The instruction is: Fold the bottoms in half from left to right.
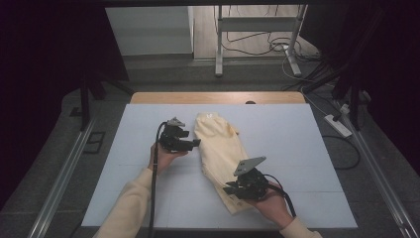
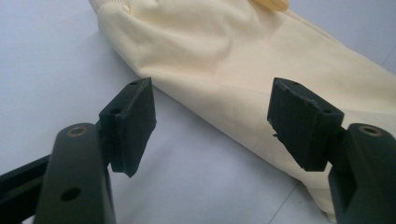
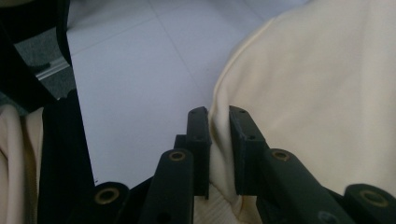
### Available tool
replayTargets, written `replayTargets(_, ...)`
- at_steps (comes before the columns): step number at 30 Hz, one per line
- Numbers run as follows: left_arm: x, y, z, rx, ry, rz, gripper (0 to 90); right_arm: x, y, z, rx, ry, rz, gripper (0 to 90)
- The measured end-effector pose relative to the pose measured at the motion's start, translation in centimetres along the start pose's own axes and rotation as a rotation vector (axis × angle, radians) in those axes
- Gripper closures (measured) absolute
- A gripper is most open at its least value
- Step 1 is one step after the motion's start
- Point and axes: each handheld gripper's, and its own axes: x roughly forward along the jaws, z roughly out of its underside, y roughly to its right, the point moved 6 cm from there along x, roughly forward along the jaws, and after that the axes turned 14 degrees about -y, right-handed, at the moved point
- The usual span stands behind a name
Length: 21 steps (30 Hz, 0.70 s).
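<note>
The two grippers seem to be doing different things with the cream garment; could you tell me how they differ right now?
The left gripper has its jaws wide apart, with nothing pinched; the right gripper has its jaws nearly together, with an edge of the cream garment between them. The left gripper sits beside the garment's upper part on the white table; the right gripper is at the garment's lower end. Both are black and hand-held.

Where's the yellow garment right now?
In the high view the garment lies mid-table on the white mat, just right of the left hand-held gripper; the right hand-held gripper pinches its near edge.
</note>
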Motion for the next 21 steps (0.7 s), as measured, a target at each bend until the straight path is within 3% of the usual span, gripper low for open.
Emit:
replayTargets(2, -0.1, 0.0, 0.0, 0.003, 0.001, -0.002, 31.4, 0.7, -0.1, 0.2, 0.003, -0.010, -0.011, 72.1)
replayTargets(4, -0.1, 0.0, 0.0, 0.003, 0.003, -0.002, 31.4, 0.9, -0.1, 0.2, 0.000, -0.011, -0.009, 58.9)
replayTargets(6, -0.1, 0.0, 0.0, 0.001, 0.003, -0.002, 31.4, 0.4, 0.0, -0.1, -0.008, 0.018, 0.029, 46.2)
replayTargets(8, -0.1, 0.0, 0.0, 0.000, 0.004, -0.004, 31.2, -0.3, 0.4, -0.2, 0.004, 0.057, 0.054, 41.2)
replayTargets(10, -0.1, 0.0, 0.0, 0.000, 0.006, -0.004, 31.2, -1.1, 1.1, -0.2, 0.031, 0.086, 0.065, 39.6)
replayTargets(14, -0.1, 0.0, -0.1, 0.000, 0.007, -0.004, 31.1, -1.6, 2.7, 0.5, 0.083, 0.094, 0.096, 37.9)
replayTargets(21, -0.2, 0.0, 0.0, 0.006, 0.002, -0.008, 30.7, -1.5, 5.3, 2.1, 0.163, 0.058, 0.151, 36.1)
